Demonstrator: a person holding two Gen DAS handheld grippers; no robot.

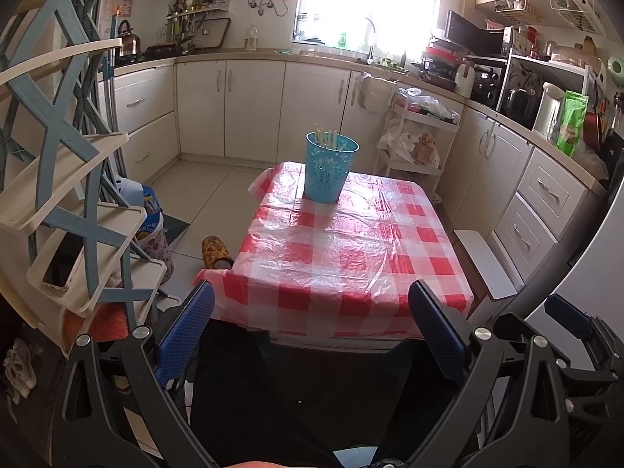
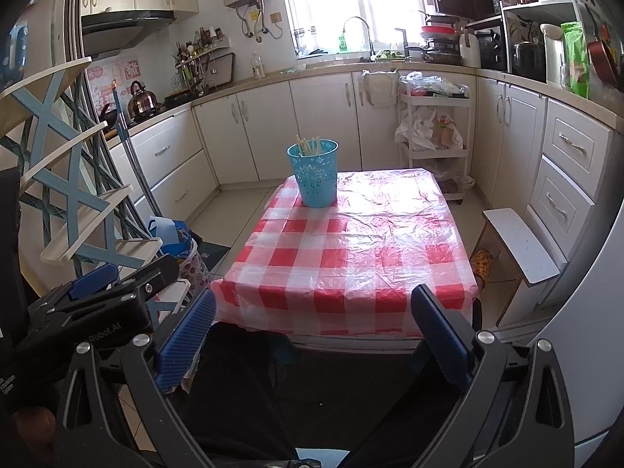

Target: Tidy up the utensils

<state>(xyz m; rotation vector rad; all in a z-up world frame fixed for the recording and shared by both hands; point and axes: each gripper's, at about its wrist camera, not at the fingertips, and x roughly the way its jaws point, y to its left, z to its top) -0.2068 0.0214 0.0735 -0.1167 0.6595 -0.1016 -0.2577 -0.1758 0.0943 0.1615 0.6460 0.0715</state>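
Note:
A blue plastic cup [image 1: 331,167] stands upright at the far left of the table with the red-and-white checked cloth [image 1: 351,257]. Pale chopsticks [image 1: 327,138] stick up out of it. It also shows in the right wrist view [image 2: 315,173], with the chopsticks [image 2: 309,145] and the table [image 2: 351,257]. My left gripper [image 1: 312,316] is open and empty, held back from the table's near edge. My right gripper [image 2: 314,319] is open and empty, also short of the near edge. The right gripper shows at the lower right of the left wrist view [image 1: 573,319]; the left gripper shows at the lower left of the right wrist view [image 2: 101,284].
A blue-and-cream shelf rack [image 1: 78,195] stands close on the left. A white stool [image 2: 522,245] is right of the table. A white trolley [image 2: 433,136] with bags stands beyond it. A yellow slipper [image 1: 214,251] and a bag [image 1: 150,214] lie on the floor. Kitchen cabinets [image 1: 249,105] line the walls.

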